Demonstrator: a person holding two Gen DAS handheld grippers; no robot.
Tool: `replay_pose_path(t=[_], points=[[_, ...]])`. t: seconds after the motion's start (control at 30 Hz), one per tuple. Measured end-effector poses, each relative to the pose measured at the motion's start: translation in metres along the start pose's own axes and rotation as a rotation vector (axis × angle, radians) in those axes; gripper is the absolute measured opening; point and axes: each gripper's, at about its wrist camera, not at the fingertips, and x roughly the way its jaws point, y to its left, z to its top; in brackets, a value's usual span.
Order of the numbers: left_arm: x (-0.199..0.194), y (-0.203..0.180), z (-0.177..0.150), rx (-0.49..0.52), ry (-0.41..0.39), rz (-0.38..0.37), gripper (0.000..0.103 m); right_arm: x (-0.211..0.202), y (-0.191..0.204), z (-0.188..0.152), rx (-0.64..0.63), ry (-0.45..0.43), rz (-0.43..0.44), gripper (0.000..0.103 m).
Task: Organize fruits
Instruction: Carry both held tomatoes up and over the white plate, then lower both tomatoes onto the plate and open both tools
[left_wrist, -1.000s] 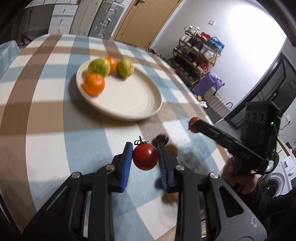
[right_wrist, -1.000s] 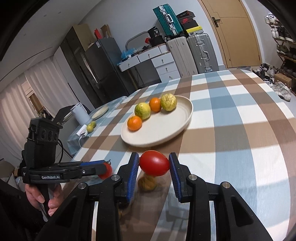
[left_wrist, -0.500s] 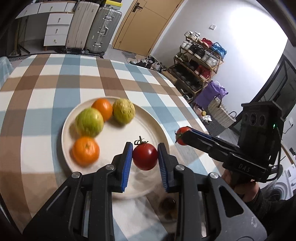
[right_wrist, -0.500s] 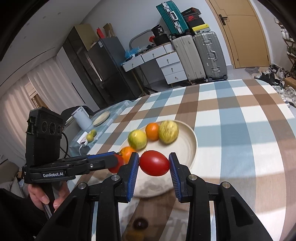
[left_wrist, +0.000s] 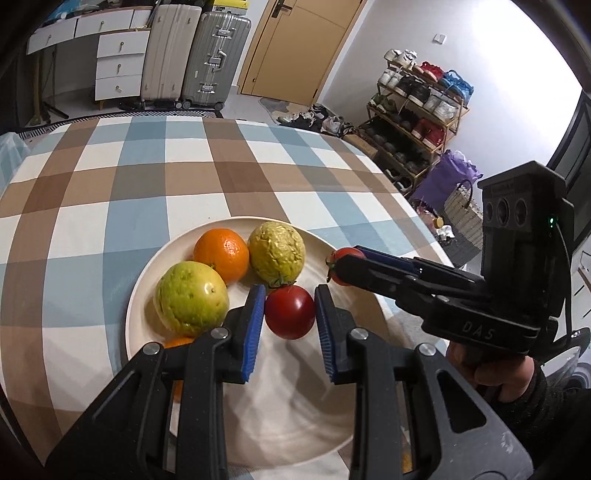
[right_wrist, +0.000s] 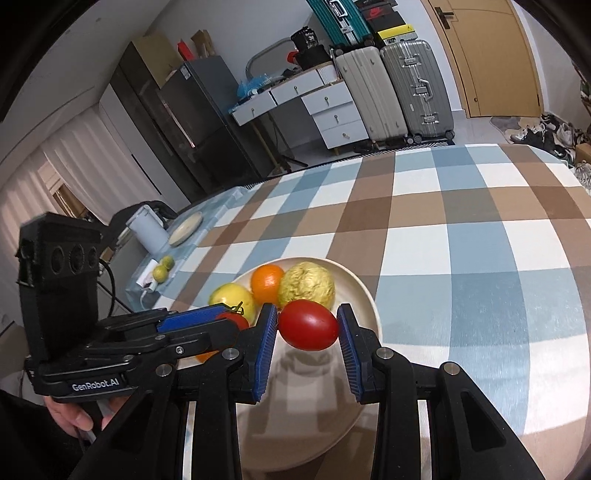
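Observation:
A cream plate (left_wrist: 332, 424) (right_wrist: 364, 291) on the checked tablecloth holds an orange (left_wrist: 221, 254) (right_wrist: 266, 281), a green-yellow fruit (left_wrist: 190, 297) (right_wrist: 231, 295), a bumpy yellow fruit (left_wrist: 277, 251) (right_wrist: 306, 283) and a second orange (left_wrist: 176, 343), mostly hidden. My left gripper (left_wrist: 290, 314) (right_wrist: 225, 319) is shut on a round red tomato (left_wrist: 290, 312) (right_wrist: 233, 319) above the plate. My right gripper (right_wrist: 306, 326) (left_wrist: 338, 269) is shut on an oval red tomato (right_wrist: 308, 325) (left_wrist: 345, 258) above the plate's right part.
The round table (left_wrist: 110, 184) has its edge at the far and right sides. Beside it a side surface carries a white kettle (right_wrist: 146, 232), a small plate (right_wrist: 186, 229) and two small green fruits (right_wrist: 162, 267). Suitcases and a shoe rack (left_wrist: 417, 110) stand behind.
Both grippers have moved forward from the table's front part to over the plate, each still holding its tomato. The small dark items on the cloth have dropped out of view.

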Motion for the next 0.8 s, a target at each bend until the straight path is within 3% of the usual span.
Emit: replay_pose_path(t=[0.53, 0.67, 0.8], points=[[0.025, 0.008, 0.004, -0.003, 0.023, 0.021, 0.025, 0.025, -0.009, 0.0, -0.009, 0.034, -0.067, 0.035], [0.02, 0.007, 0.004, -0.003, 0.008, 0.03, 0.025, 0.022, -0.006, 0.0, -0.01, 0.022, -0.052, 0.05], [0.008, 0.004, 0.001, -0.006, -0.001, 0.036, 0.027, 0.006, -0.004, 0.002, -0.005, -0.022, -0.057, 0.052]])
